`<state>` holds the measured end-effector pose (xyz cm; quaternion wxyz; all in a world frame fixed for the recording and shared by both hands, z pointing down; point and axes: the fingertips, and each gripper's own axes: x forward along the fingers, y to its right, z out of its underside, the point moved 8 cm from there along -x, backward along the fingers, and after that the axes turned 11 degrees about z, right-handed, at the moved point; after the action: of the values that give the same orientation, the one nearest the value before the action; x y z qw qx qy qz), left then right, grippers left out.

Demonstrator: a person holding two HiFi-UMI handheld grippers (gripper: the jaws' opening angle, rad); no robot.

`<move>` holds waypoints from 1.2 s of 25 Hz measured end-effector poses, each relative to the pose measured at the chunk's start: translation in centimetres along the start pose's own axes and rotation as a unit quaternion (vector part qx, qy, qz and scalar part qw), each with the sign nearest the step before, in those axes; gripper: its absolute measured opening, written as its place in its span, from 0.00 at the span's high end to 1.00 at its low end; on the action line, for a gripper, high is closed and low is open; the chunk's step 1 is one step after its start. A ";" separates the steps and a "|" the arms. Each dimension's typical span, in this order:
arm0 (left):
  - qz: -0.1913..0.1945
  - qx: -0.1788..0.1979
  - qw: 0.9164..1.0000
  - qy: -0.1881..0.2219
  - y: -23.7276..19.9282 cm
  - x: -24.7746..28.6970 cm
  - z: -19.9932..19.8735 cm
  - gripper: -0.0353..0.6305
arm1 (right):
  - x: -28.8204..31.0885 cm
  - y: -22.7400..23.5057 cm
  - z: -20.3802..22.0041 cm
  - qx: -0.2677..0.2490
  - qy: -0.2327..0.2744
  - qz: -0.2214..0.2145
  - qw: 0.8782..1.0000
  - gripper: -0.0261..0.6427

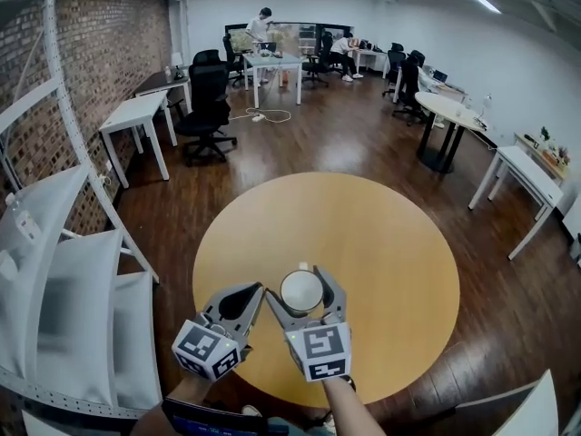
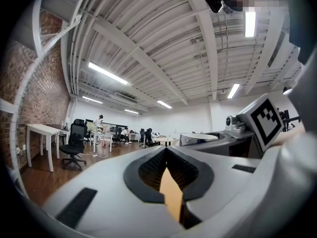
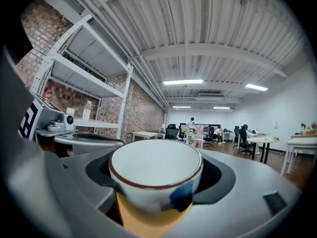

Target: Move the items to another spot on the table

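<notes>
A white cup (image 1: 301, 291) with a brown rim and a blue mark on its side sits between the jaws of my right gripper (image 1: 300, 278), over the near part of the round wooden table (image 1: 390, 243). In the right gripper view the cup (image 3: 155, 175) fills the middle, and the right gripper (image 3: 155, 155) is shut on its sides. My left gripper (image 1: 257, 292) is just left of the cup, shut and holding nothing. In the left gripper view the left gripper (image 2: 166, 151) has its jaws meeting at the tips, and the cup's rim (image 2: 198, 137) shows to the right.
White shelving (image 1: 54, 271) stands close on the left against a brick wall. Beyond the table are white desks (image 1: 136, 116), black office chairs (image 1: 207, 107) and another round table (image 1: 449, 112). People sit at desks far back in the room.
</notes>
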<state>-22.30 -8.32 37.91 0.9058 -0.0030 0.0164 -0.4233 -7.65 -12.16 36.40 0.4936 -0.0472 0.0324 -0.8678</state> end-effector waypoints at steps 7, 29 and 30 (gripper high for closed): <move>0.016 0.002 1.000 -0.002 5.1 5.4 -0.2 0.94 | -3.4 6.6 0.4 0.000 -0.004 0.017 1.000 0.34; 0.120 -0.005 0.993 0.009 17.5 21.3 1.2 0.94 | -13.1 24.9 3.8 0.000 -0.020 0.136 0.991 0.34; 0.124 -0.005 0.992 0.009 18.2 22.0 1.3 0.94 | -13.5 25.7 3.9 0.000 -0.020 0.139 0.990 0.34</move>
<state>5.78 -13.53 38.24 0.9511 -0.0017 0.0268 -0.3079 21.65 -13.71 36.97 0.6098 -0.0591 0.0286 -0.7898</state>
